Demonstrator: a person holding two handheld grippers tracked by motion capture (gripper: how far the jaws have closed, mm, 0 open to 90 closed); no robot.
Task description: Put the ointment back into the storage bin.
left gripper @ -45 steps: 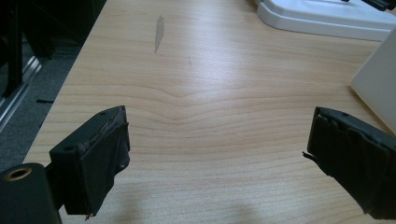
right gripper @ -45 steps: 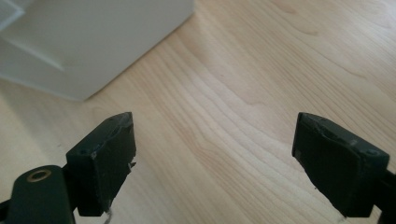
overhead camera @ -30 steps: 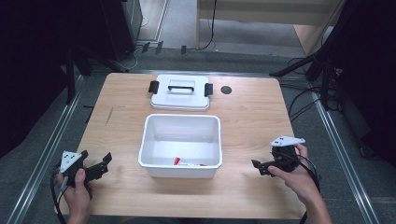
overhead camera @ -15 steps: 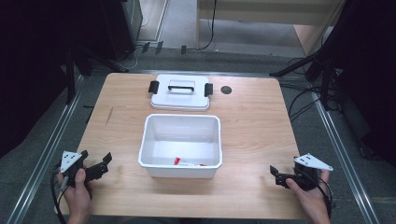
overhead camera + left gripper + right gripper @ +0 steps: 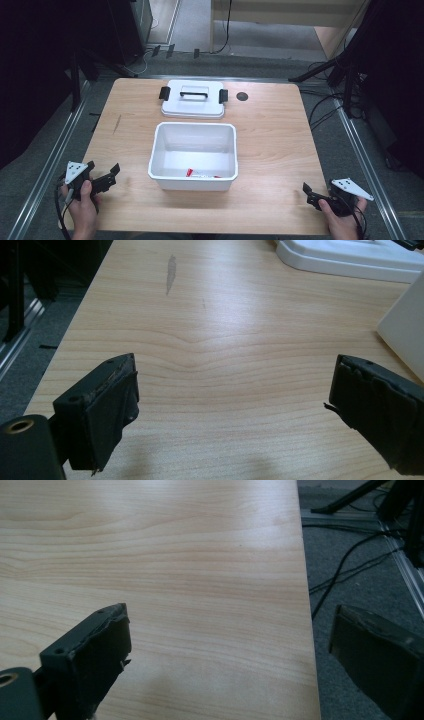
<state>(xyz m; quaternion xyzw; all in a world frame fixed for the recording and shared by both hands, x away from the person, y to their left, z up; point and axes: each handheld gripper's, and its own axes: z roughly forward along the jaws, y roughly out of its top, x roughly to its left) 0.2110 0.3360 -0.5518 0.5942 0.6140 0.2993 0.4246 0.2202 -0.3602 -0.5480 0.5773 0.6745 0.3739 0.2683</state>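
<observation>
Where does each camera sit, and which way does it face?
High view: above the near edge, looking forward and down on table, white bin, lid; both hands show.
Left gripper view: rides the left gripper, facing the lid, which the high view shares.
Right gripper view: rides the right gripper, facing the table's edge.

White open bin (image 5: 194, 155), frame centre, upright, red-and-white item (image 5: 200, 174) lying inside; my white lid (image 5: 193, 99) with black latches lies flat above it.

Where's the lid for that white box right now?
In the high view, the lid lies flat on the table, just beyond the open white box.
</observation>
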